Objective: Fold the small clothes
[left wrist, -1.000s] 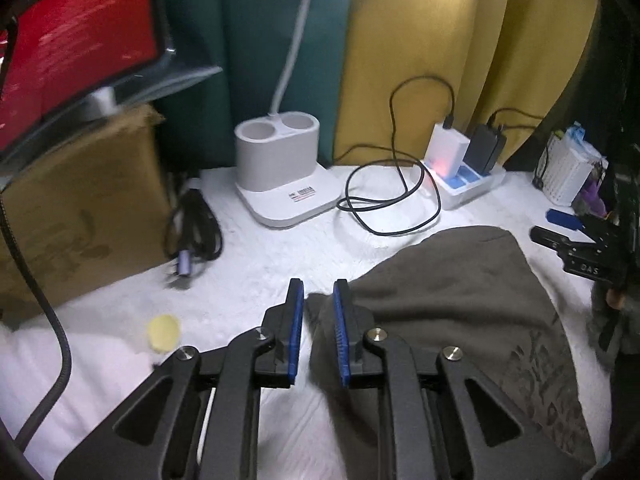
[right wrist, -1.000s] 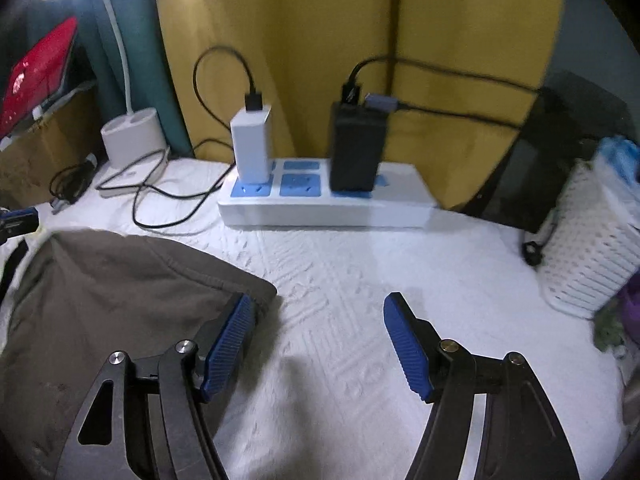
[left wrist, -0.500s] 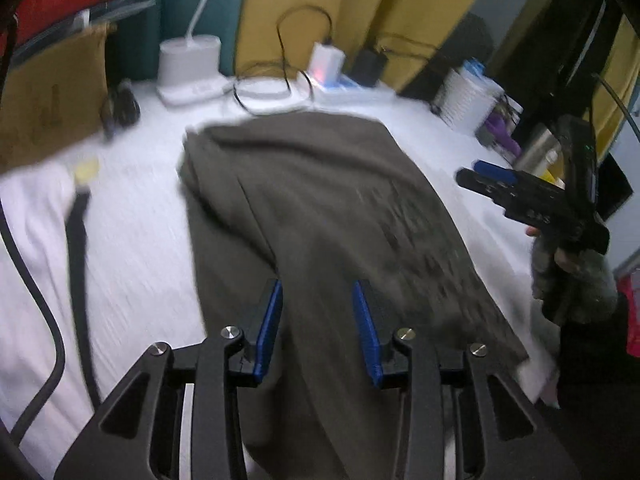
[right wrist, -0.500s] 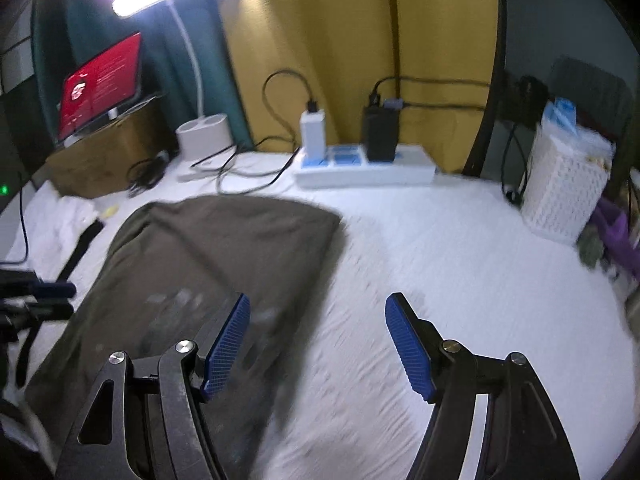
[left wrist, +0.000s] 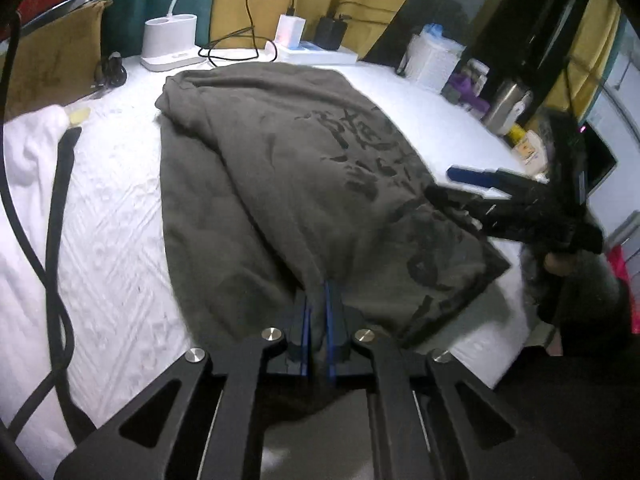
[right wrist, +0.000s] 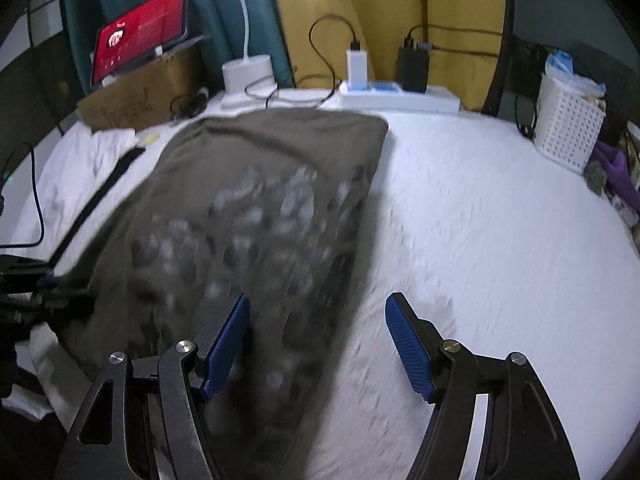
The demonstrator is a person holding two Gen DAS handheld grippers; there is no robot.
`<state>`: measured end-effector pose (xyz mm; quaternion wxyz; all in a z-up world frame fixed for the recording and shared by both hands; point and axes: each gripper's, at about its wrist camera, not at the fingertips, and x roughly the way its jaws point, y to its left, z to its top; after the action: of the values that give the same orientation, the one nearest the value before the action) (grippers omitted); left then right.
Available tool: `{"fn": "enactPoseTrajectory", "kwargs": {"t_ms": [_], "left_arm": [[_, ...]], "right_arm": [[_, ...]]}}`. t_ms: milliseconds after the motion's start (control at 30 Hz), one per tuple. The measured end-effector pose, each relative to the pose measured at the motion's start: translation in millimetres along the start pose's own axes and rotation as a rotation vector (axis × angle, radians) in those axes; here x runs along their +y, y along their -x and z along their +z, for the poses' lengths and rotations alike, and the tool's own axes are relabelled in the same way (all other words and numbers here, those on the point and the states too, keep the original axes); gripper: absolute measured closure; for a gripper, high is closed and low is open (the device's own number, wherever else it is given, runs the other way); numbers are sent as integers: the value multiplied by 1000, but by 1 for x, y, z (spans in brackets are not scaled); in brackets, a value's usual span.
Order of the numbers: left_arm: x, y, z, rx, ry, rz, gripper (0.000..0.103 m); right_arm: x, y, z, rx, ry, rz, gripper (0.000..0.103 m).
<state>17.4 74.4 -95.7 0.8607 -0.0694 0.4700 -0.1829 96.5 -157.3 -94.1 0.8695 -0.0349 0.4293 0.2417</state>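
A grey-brown T-shirt (left wrist: 280, 160) with a dark print lies spread lengthwise on the white quilted surface (left wrist: 112, 220). My left gripper (left wrist: 318, 292) is at the shirt's near edge, its blue pads pinched shut on a fold of the cloth. In the right wrist view the shirt (right wrist: 260, 184) looks blurred. My right gripper (right wrist: 319, 300) hangs open over its near right edge, left finger above the cloth and right finger above the bare cover. The left wrist view also shows the right gripper (left wrist: 448, 184) at the right, held by a hand.
At the back stand a power strip (left wrist: 316, 50) with chargers and cables, a white lamp base (left wrist: 170, 42), a cardboard box (left wrist: 48, 68) and a red-screened tablet (right wrist: 140, 36). A white basket (right wrist: 568, 128) sits back right. A black strap (left wrist: 60, 200) and white cloth (right wrist: 80, 160) lie left.
Both grippers have drawn back from the far end of the shirt to its near edge. The left jaws widened, then closed on the cloth. The right jaws stayed open.
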Motion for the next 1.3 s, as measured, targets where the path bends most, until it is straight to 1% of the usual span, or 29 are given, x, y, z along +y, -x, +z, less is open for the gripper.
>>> {"fn": "enactPoseTrajectory", "kwargs": {"t_ms": [67,200,367,567,633,833,933,1067,1167,1200,1267,1300], "left_arm": [[2,7,-5,-7,14,-12,99],[10,10,-13,-8,47,-4,99],[11,10,-16,-7,48,16,99],[18,17,-22,17,74,-6,97],[18,15,-25,19,60,18,94],[15,17,-32,18,19,64,93],[13,21,-31,17,26,82,93],[3,35,-23,-25,4,91,93],[4,40,-14,-56,3,101,93],[5,39,-12,-57,7,109,92],[7,33,-8,-44,7,118,85],[5,30,-7,-36,5,131,79]], "right_arm": [[3,1,-7,5,3,-4,31],[11,2,-24,27,15,-17,31],[15,6,-36,28,19,-26,31],[19,23,-58,38,17,-23,31],[22,29,-65,33,28,-29,31],[24,35,-75,22,39,-41,31],[23,37,-78,23,38,-39,31],[22,40,-80,29,37,-37,31],[21,40,-79,40,34,-29,31],[20,40,-78,44,30,-27,31],[19,41,-75,43,25,-25,31],[18,43,-73,39,22,-23,31]]}}
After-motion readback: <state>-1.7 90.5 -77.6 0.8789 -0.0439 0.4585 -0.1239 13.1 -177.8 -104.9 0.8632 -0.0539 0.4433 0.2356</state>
